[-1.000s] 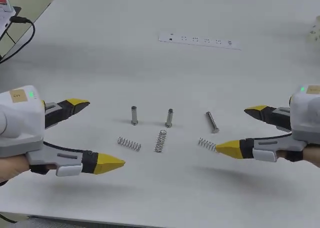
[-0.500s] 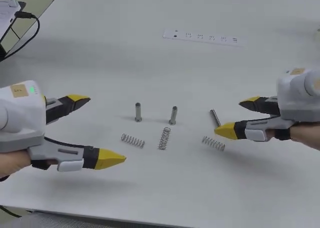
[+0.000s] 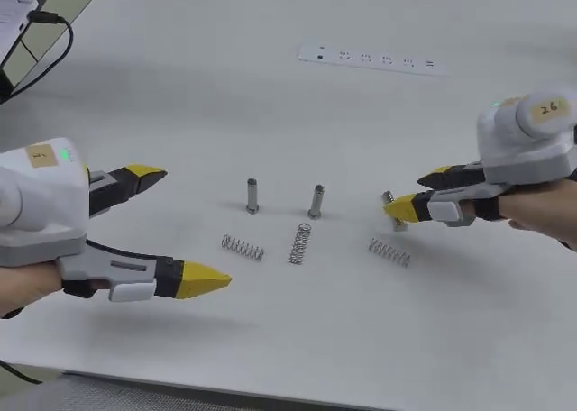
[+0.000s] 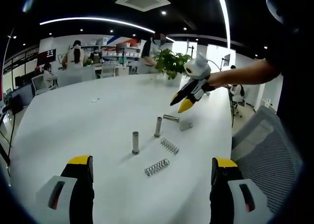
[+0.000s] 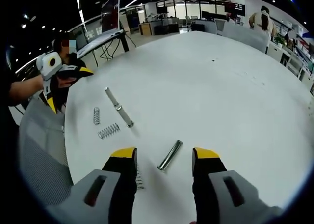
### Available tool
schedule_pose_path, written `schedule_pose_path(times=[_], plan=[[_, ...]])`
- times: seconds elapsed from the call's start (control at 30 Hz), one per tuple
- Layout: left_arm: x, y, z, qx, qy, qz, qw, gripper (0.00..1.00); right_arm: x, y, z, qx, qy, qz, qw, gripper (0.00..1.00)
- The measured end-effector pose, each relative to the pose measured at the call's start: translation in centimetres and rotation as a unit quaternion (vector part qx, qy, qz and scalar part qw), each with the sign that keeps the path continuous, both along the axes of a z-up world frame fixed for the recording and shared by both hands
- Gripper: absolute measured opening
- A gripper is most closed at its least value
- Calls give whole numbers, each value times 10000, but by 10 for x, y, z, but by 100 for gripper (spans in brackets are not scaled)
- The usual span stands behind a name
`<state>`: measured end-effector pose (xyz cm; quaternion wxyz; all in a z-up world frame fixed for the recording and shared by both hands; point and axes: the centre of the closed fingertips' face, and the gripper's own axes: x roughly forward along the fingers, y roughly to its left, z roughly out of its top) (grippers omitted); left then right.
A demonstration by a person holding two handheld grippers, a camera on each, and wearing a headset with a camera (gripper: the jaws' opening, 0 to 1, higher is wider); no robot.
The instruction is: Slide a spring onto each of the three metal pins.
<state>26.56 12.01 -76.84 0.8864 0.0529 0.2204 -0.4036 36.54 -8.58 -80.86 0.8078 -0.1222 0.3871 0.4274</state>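
R tongs [image 3: 416, 191] have swung in since 1 s ago: then the lower tip sat by the right-hand spring, now both tips straddle the lying pin [image 3: 390, 201]. In the right gripper view the jaws are spread, with the lying pin [image 5: 170, 155] between them and touching neither. L tongs [image 3: 189, 224] also spread, holding nothing, well left of the lying pin, hovering about where they were.

Count: 3 pins, 3 springs. Two upright pins [image 3: 252, 196] [image 3: 316, 201] stand left of the lying pin. Nearest spring [image 3: 389, 251] is just on the person's side of it; the other two springs [image 3: 299, 243] [image 3: 242, 247] lie further left. No spring on any pin yet.

Worktop [image 3: 270, 339] is bare all round the lying pin. Power strip [image 3: 374, 59] well beyond it, cable [image 3: 54, 41] far off at the left edge, front edge on the person's side.
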Motion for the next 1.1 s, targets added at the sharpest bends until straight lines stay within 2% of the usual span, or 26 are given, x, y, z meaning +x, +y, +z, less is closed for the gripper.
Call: schedule_pose_path(times=[0.2,0.27,0.33,0.57,0.67,0.73,0.87,1.1], plan=[[0,1,-1,-12,20,6,10000,98,8,2,-9,-131,144,-127,9997,37],[0,2,-2,9,23,12,10000,98,8,3,-12,-136,339,-200,9991,32],[0,3,-2,-1,33,22,10000,98,11,4,-14,-181,349,-250,9989,29],[1,4,-3,-3,40,36,10000,98,14,2,-26,-321,683,-556,9956,19],[1,4,-3,-11,51,44,10000,97,14,2,-30,-284,832,-658,9940,18],[1,5,-3,-1,50,46,10000,98,15,3,-31,-273,851,-674,9937,18],[1,5,-4,3,70,57,10000,97,18,3,-34,-349,896,-685,9930,18],[2,4,-3,-35,88,63,9999,97,18,4,-39,-436,1109,-785,9898,15]])
